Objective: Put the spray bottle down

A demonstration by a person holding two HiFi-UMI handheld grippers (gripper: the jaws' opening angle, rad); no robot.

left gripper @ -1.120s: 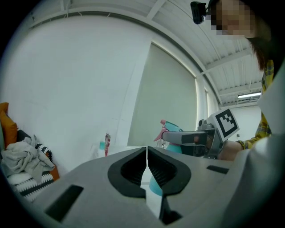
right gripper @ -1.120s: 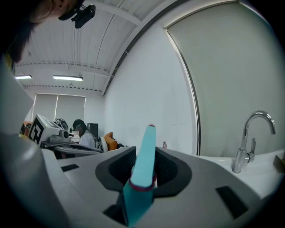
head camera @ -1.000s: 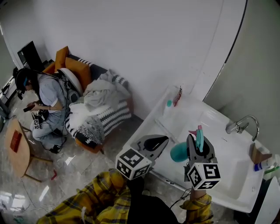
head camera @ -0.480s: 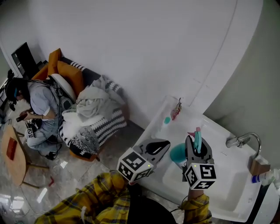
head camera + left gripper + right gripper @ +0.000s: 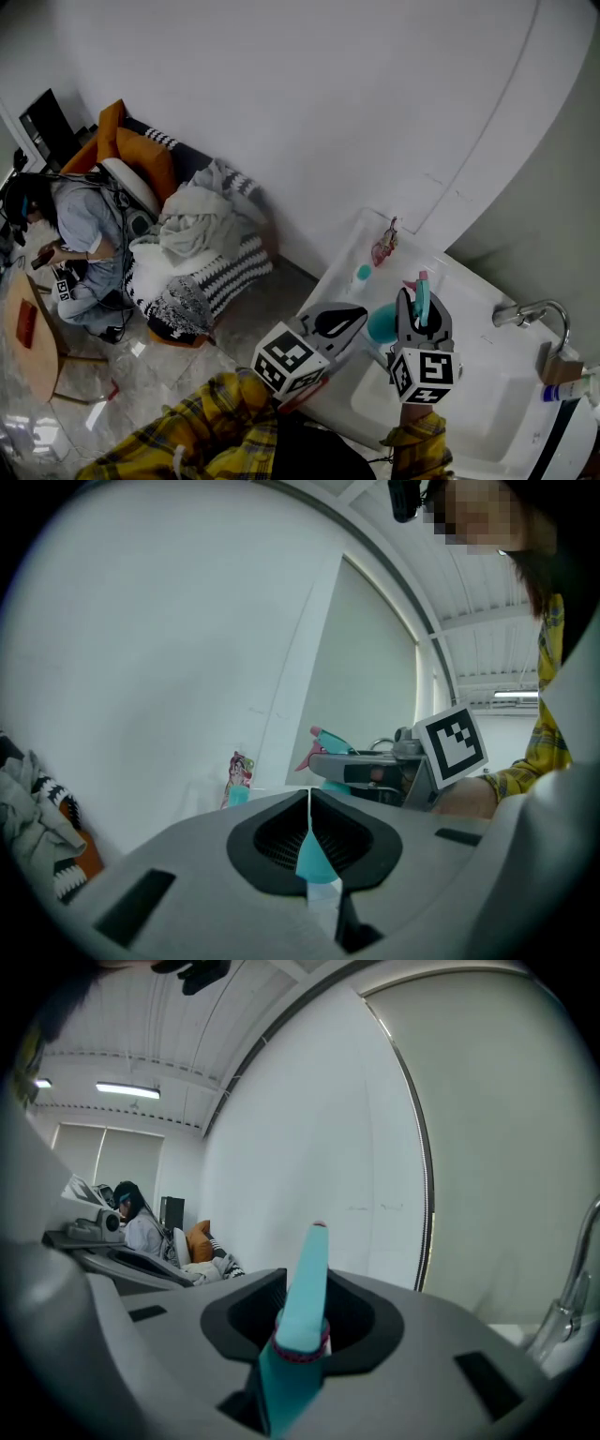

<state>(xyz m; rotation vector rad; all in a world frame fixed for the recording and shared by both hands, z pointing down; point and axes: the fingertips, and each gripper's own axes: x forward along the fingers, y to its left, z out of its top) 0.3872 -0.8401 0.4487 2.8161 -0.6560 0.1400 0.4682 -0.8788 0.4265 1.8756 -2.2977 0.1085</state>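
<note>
My right gripper [image 5: 419, 302] is shut on the teal spray bottle [image 5: 382, 324], which has a pink trigger, and holds it in the air over the left end of the white sink [image 5: 487, 394]. In the right gripper view the bottle's teal head [image 5: 305, 1307] stands up between the jaws. My left gripper [image 5: 354, 314] hovers just left of it with its jaws together and carries nothing. The left gripper view shows the closed jaw tips [image 5: 309, 803] and, beyond them, the bottle [image 5: 330, 745] in the other gripper.
A chrome faucet [image 5: 534, 314] stands at the sink's far right. A small teal-capped bottle [image 5: 362, 273] and a pink item [image 5: 382, 248] sit on the sink's back corner by the wall. A person [image 5: 75, 234] sits by a sofa [image 5: 197, 234] at left.
Both grippers have drifted together sideways and a little lower, toward the sink's left end near the wall. The bottle stays gripped in the right one.
</note>
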